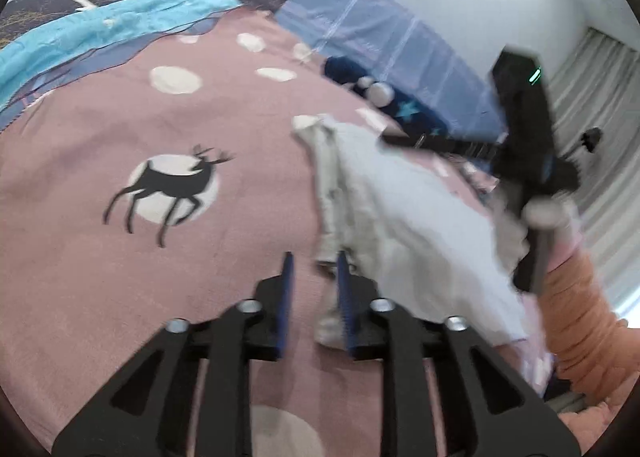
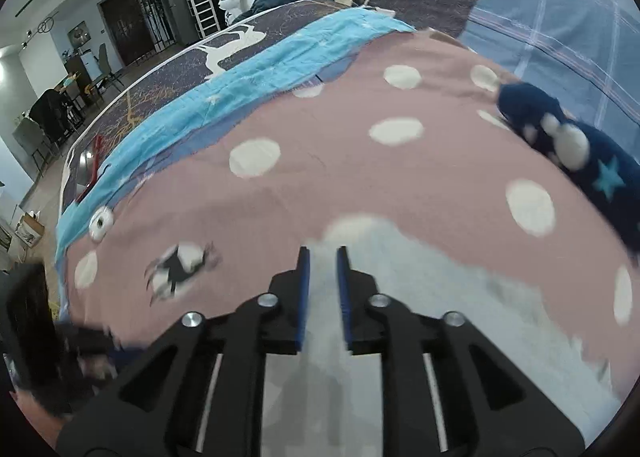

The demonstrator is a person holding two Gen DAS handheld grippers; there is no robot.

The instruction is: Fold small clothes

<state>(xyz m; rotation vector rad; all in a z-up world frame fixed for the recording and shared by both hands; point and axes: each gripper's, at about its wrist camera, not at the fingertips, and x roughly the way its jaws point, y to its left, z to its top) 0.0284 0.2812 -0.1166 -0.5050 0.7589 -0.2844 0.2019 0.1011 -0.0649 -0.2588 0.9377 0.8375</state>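
A: where's the white garment [image 1: 400, 217] lying? Which way does it run?

B: on the pink bedspread [image 1: 160, 277], right of centre, long axis lower right to upper centre. Left tongs [image 1: 312, 261] slightly apart, its hem between them; right tongs [image 2: 322, 253] too. No readable writing.

tongs [image 1: 312, 257]: black frame | blue pads [image 1: 286, 297] | silver screws | orange sleeve [image 1: 580, 321]

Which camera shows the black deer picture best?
The left wrist view: the black deer on the pink bedspread is sharp, whole and near the middle. In the right wrist view the same deer is small, smeared by blur and low at the left.
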